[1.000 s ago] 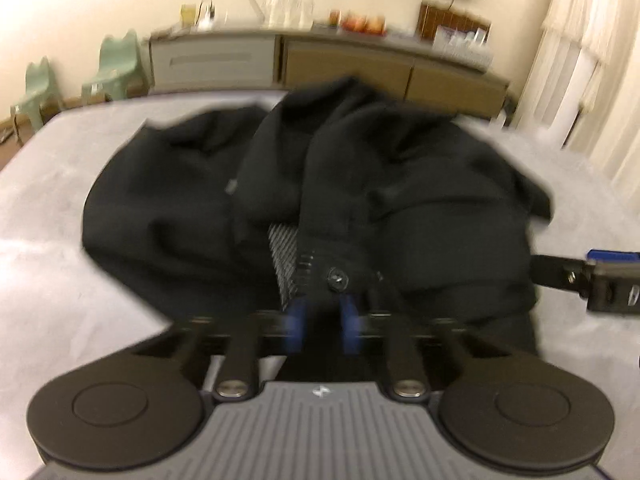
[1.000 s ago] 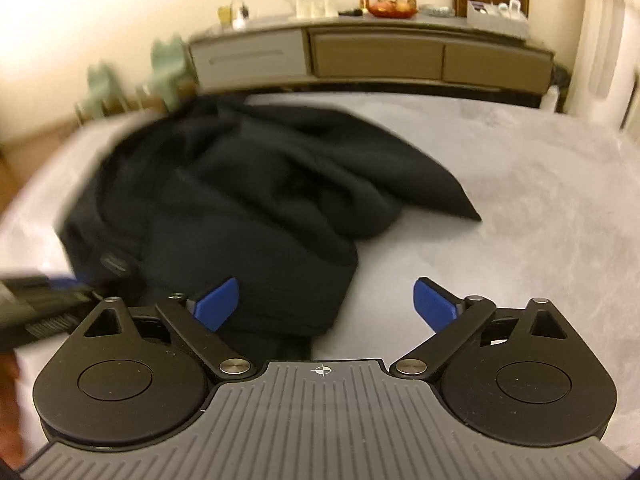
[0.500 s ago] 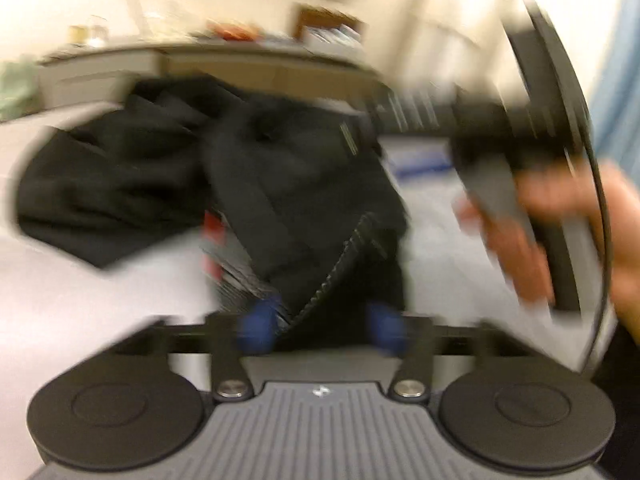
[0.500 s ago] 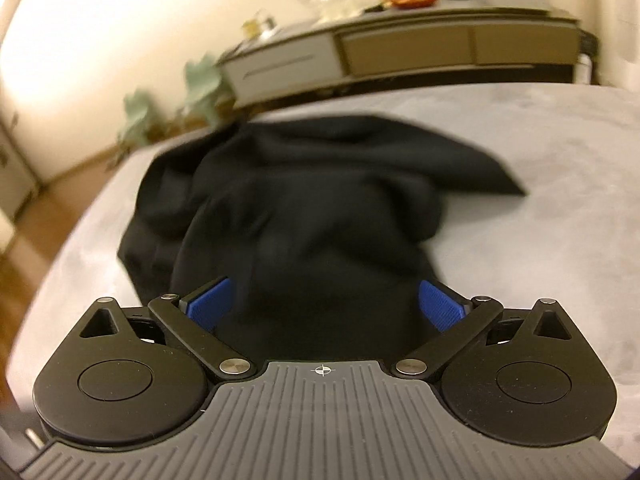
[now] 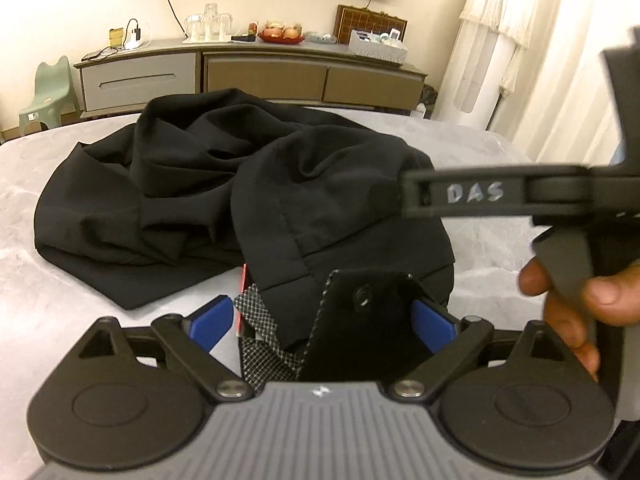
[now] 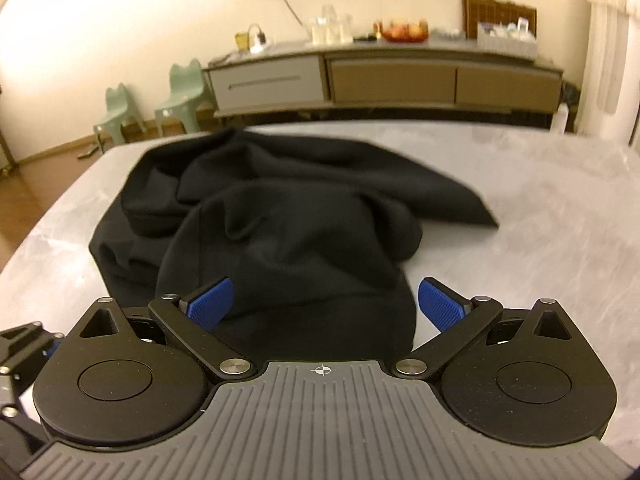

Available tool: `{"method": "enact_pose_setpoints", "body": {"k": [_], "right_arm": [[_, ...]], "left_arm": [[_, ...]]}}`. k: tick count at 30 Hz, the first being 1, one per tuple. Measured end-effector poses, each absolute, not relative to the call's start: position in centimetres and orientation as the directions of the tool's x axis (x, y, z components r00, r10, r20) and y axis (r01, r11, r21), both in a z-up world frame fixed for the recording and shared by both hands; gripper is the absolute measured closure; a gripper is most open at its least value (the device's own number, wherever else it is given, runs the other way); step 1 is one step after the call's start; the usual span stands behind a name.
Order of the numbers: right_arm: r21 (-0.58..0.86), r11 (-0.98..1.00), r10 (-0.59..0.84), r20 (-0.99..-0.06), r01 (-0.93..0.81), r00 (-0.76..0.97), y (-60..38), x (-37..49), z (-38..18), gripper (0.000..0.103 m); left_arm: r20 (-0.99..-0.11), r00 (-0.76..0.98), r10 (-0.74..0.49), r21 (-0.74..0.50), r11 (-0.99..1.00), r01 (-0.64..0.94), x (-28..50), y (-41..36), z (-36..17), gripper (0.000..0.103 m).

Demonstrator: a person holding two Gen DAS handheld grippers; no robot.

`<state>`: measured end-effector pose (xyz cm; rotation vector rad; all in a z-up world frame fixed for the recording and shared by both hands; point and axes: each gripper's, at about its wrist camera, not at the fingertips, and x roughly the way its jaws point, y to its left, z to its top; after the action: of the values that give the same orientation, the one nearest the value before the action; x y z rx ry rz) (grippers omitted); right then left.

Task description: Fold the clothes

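Plainly, from the left wrist view, the black garment [image 5: 256, 200] is a rumpled heap on the grey marbled table [image 5: 44, 300], nowhere near a flat, squared fold; that much is judgement, but no neat edges or stacked layers show. Its waistband end, with a button flap [image 5: 362, 300] and checked lining [image 5: 260, 316], lies at the near end of the heap, between the blue pads of the left gripper [image 5: 320, 322]. Those pads stand apart, on either side of the flap, not pinching it as far as I can see. Beside the heap on its right, a person's hand [image 5: 580, 300] holds the right gripper's handle, whose arm crosses above the cloth.

From the right wrist view, the garment [image 6: 288, 232] sits bunched in a mound, with one flat pointed end [image 6: 460, 208] trailing off the heap's far right side toward the sideboard [image 6: 384, 76]. So its long axis seems to run from the near waistband toward that far end, though the crumpling makes this uncertain. The right gripper [image 6: 324, 304] hangs over the heap's near edge, pads wide apart, holding nothing. Smoothing and folding look to remain.
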<state>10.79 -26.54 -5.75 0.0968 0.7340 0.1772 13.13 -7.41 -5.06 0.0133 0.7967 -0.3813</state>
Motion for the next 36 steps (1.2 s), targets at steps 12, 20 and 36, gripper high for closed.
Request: {"method": "enact_pose_setpoints", "body": {"k": [12, 20, 36], "right_arm": [[0.167, 0.980, 0.186, -0.614, -0.104, 0.767, -28.0, 10.1, -3.9, 0.002], [0.181, 0.979, 0.188, -0.600, -0.097, 0.778, -28.7, 9.6, -3.3, 0.002], [0.177, 0.980, 0.179, -0.609, -0.088, 0.773, -29.0, 9.5, -3.7, 0.002]], "left_arm": [[-0.728, 0.634, -0.261, -0.094, 0.954, 0.285, 14.5, -8.7, -5.3, 0.022], [-0.709, 0.658, -0.253, -0.105, 0.961, 0.257, 14.1, -6.9, -3.3, 0.080], [-0.620, 0.776, 0.116, -0.038, 0.983, -0.177, 10.4, 6.2, 1.7, 0.083]]}}
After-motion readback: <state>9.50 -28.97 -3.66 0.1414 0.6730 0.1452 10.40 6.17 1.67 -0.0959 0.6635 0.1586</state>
